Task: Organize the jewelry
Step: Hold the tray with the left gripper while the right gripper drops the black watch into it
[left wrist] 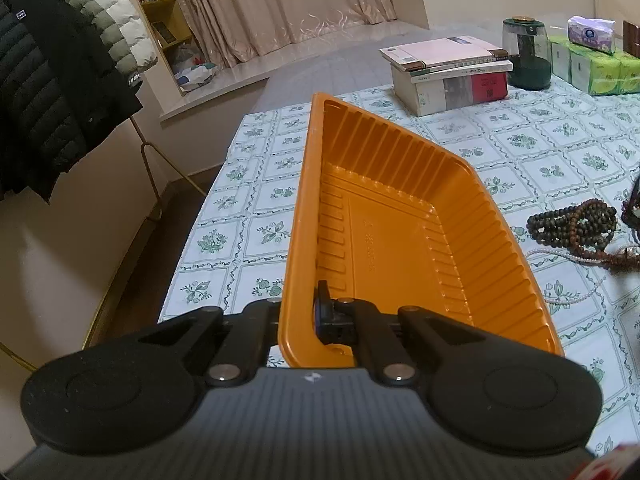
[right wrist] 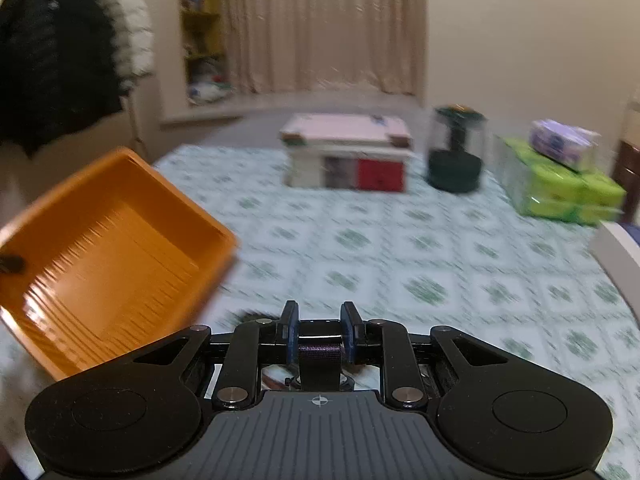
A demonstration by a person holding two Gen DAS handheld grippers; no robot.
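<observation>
The left claw (left wrist: 316, 312) pinches the near rim of the empty orange tray (left wrist: 384, 216), tilting it to receive the dark strap-like piece (blurred) clamped in the right claw (right wrist: 319, 332), while bead strings (left wrist: 572, 224) wait on the table (left wrist: 520, 140) at right.

Bare floral-patterned surface (right wrist: 400, 248) lies open mid-table. The ribbed orange plastic tray (right wrist: 108, 248) blocks the left side. Stacked books (right wrist: 348, 156), a dark green jar (right wrist: 456, 152) and green tissue packs (right wrist: 560, 192) line the far edge.

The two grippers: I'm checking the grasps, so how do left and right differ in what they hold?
The left gripper is shut on the orange tray, clamping its thin rim; the right gripper is shut on a dark strap-like item, too blurred to identify. The left pads nearly meet; the right pads stand apart. Both are black two-finger grippers.
</observation>
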